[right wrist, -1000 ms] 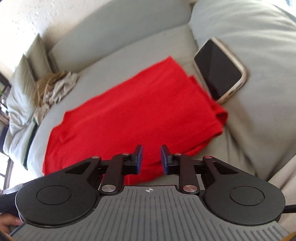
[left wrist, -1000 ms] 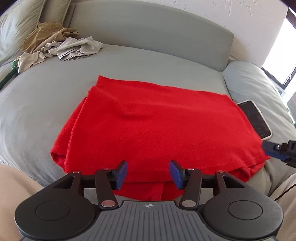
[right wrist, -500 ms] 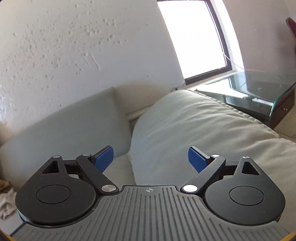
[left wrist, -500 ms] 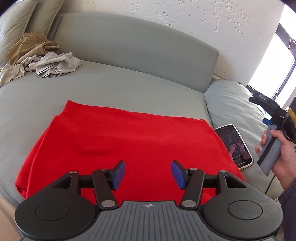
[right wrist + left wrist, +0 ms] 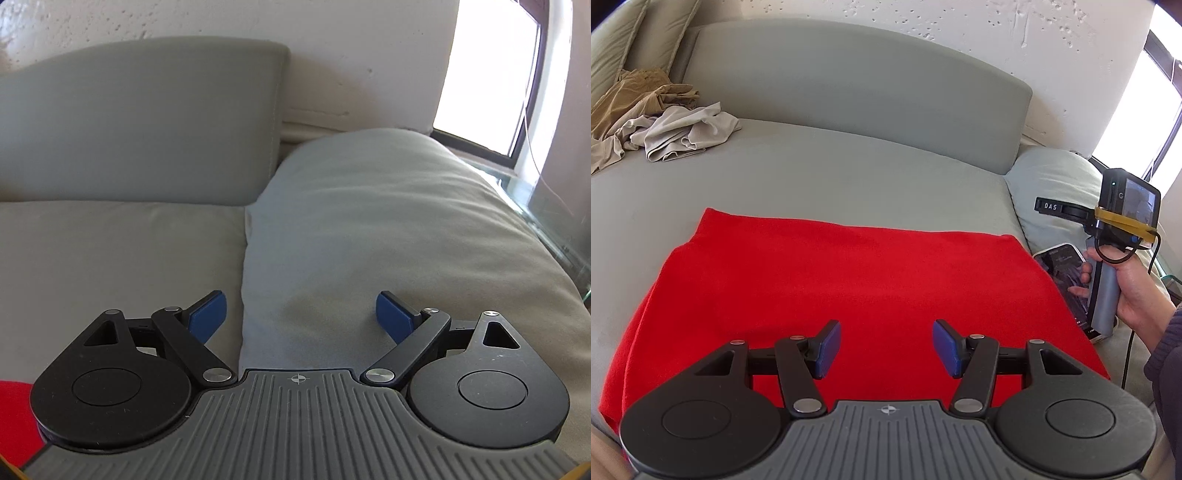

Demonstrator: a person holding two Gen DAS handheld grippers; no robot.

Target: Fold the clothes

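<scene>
1. Left wrist view: one folded red garment (image 5: 849, 291) lies flat on the grey sofa seat (image 5: 820, 177), in front of the sofa's one curved backrest (image 5: 849, 96).
2. The left gripper (image 5: 886, 349) hovers over the near edge of the red garment; its two blue-padded fingers (image 5: 827, 349) stand well apart and hold nothing.
3. Far back and left of the red garment sits one loose pile of clothes (image 5: 661, 118), in which at least two pieces can be counted: a tan one and a pale beige one.
4. Just beside the right edge of the red garment lies one smartphone (image 5: 1067, 273), screen up, against one grey cushion (image 5: 1060, 184).
5. To the right of the red garment, one hand (image 5: 1130, 291) grips the handle of the right gripper, seen here from the side with its camera on top.
6. Right wrist view: the right gripper (image 5: 301, 317) points at the grey cushion (image 5: 388, 221) and the backrest (image 5: 147, 118); its two blue fingers (image 5: 207, 314) are spread wide and empty.
7. Only one small corner of the red garment (image 5: 14, 413) shows, at the lower left behind the gripper body.
8. One window (image 5: 491, 74) shines bright at the upper right.
</scene>
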